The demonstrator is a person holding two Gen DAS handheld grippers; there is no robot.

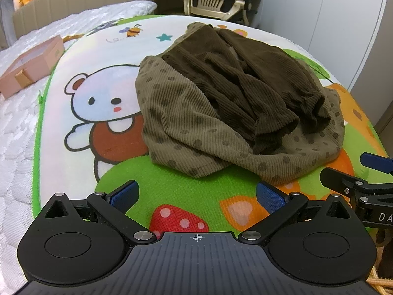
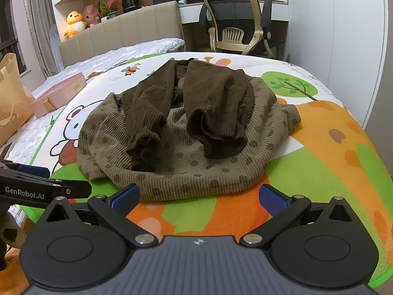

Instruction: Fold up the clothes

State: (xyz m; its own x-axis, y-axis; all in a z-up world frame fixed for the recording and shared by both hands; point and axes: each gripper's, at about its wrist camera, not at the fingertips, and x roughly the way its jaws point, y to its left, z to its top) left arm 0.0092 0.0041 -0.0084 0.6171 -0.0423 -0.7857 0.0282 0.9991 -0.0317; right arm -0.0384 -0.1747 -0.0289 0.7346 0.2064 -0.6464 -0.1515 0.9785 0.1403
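A corduroy garment (image 1: 221, 103) lies bunched on a cartoon-print mat (image 1: 103, 56). Its body is olive with dark dots, and its two dark brown sleeves (image 2: 213, 113) are laid across the top. In the right wrist view the hem (image 2: 196, 184) lies just beyond my fingers. My left gripper (image 1: 196, 196) is open, a short way in front of the near hem, holding nothing. My right gripper (image 2: 199, 198) is open too, with the hem almost between its blue pads (image 2: 272, 200). Each gripper shows at the edge of the other's view: the right gripper (image 1: 356, 182) and the left gripper (image 2: 36, 184).
The mat (image 2: 319, 167) covers a bed with a white quilted mattress (image 1: 17, 127). A pink box (image 1: 32, 66) sits at the left, a tan paper bag (image 2: 12, 98) beyond it. An office chair (image 2: 240, 22) stands behind the bed, plush toys (image 2: 73, 22) on the headboard shelf.
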